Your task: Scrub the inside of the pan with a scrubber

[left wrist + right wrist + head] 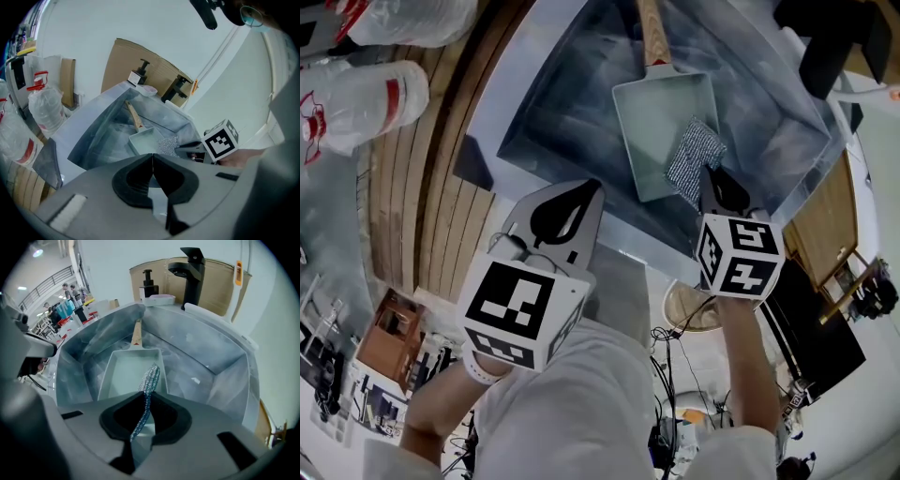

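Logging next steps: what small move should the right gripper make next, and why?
Probably lower the right gripper so the scrubber meets the floor of the pan; its jaws are shut on the scrubber, which hangs over the pan's right edge.

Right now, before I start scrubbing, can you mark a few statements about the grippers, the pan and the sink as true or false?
1. The right gripper is shut on the scrubber. True.
2. The pan lies inside the sink. True.
3. The left gripper grips the pan's handle. False: its jaws are shut on nothing, and it is held short of the sink.
4. The pan is round. False: it is rectangular, with a wooden handle.
5. The faucet is white. False: it is black.
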A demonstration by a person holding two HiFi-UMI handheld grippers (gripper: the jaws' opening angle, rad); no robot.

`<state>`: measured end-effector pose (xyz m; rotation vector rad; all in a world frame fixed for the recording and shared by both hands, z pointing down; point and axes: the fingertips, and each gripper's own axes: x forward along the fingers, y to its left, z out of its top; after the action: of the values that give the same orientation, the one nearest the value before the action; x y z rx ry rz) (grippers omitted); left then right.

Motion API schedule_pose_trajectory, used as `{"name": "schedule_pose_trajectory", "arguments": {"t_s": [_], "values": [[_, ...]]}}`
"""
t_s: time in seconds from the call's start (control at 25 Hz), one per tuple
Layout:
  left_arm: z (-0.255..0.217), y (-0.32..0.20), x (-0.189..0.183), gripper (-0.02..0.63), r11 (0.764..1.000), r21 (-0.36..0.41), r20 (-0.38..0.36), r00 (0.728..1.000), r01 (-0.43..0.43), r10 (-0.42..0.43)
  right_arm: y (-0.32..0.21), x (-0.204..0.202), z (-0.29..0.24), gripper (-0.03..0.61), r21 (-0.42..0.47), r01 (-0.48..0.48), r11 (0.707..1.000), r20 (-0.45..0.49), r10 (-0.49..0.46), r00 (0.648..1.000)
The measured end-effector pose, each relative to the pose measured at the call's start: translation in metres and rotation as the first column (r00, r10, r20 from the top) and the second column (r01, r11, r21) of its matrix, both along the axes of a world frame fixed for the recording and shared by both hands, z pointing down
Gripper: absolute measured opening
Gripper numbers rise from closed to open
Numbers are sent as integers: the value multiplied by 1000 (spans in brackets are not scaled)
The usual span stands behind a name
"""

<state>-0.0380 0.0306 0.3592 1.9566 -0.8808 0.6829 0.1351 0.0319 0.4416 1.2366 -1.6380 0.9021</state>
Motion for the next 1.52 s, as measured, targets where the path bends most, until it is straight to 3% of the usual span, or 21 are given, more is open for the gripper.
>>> {"name": "schedule_pose_trajectory", "arguments": {"t_s": [0.36,0.68,0.76,0.96,1.28,1.52], "values": [[0,1,1,6,1000,-1,1,1000,5,-5,-14,36,-6,38,52,-37,998,-122,43,992],[0,-1,3,5,1000,0,0,1000,9,-9,-19,26,-12,38,93,128,987,-211,-106,972],[0,-1,3,5,1000,0,0,1000,8,-8,-17,20,-11,37,80,107,991,-162,-93,982],[1,1,6,6,1000,-4,1,1000,4,-4,-3,5,3,37,-23,-56,998,47,57,997],[-3,-1,6,6,1000,4,6,1000,-3,3,9,-39,4,37,-78,-43,996,232,60,971],[-20,-5,0,6,999,42,19,1000,-3,2,6,-45,-23,38,-18,-56,998,287,59,956]]}}
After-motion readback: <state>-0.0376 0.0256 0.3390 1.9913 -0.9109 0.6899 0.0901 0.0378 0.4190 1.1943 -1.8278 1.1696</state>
